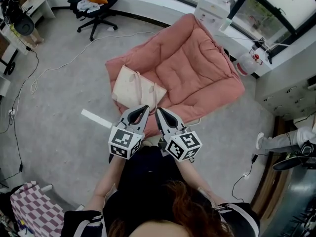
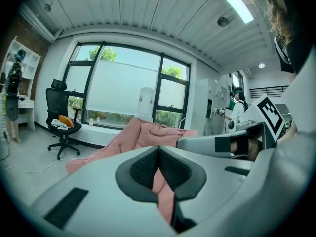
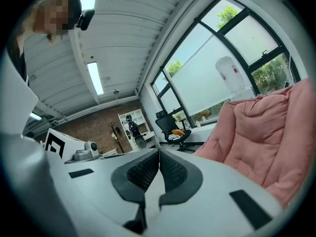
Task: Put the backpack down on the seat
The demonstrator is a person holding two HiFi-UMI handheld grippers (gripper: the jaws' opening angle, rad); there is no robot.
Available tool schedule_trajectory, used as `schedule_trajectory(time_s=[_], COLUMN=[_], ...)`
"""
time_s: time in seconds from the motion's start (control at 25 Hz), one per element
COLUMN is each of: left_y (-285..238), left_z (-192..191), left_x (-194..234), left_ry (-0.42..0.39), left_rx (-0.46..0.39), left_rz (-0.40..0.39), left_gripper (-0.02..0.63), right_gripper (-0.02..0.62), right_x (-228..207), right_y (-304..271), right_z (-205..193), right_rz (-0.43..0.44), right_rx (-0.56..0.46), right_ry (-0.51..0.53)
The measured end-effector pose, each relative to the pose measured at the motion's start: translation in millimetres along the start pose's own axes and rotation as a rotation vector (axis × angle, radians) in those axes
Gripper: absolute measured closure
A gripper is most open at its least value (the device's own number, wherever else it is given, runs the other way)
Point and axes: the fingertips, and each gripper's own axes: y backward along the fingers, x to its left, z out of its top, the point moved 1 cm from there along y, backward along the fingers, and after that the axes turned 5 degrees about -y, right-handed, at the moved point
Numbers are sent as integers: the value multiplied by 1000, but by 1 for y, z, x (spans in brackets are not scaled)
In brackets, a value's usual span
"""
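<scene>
Left hand-held gripper (image 1: 145,108) and right hand-held gripper (image 1: 158,110): both clenched, pads meeting tip to tip in each gripper view, nothing pinched that I can make out. The pink behind my left jaws reads as the seat (image 1: 197,68) seen through the gap. I hold the two side by side above the seat's near edge.

Backpack (image 1: 132,87): cream, lying flat on the front left part of the seat, at 11 o'clock from my left hand-held gripper. Its straps (image 1: 153,96) trail toward 6 o'clock and end just beside my jaw tips. I cannot tell whether they touch.

Assessment: the placing looks essentially done, and the step in hand is a clean withdrawal. Recommended: withdraw with jaws closed so no strap slips in, backing toward 6 o'clock and upward, not across the straps.

Concern: the backpack sits close to the cushion's left edge, with the floor (image 1: 59,117) below. If it looks unsteady, I should take it by the straps and shift it toward 1 o'clock, into the seat's hollow.
</scene>
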Motion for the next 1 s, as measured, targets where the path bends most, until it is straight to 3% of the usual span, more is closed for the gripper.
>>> schedule_trajectory(time_s=[0.36,1.0], left_y=[4,5], left_z=[-6,-23], left_x=[-5,-10], left_ry=[13,52], left_rx=[15,50], left_rz=[-1,-7], left_gripper=[588,588], right_gripper=[561,561], right_x=[1,-11], right_y=[-6,6], right_z=[-11,-17], right_rz=[-7,-33], right_rx=[62,64], right_ry=[56,-6])
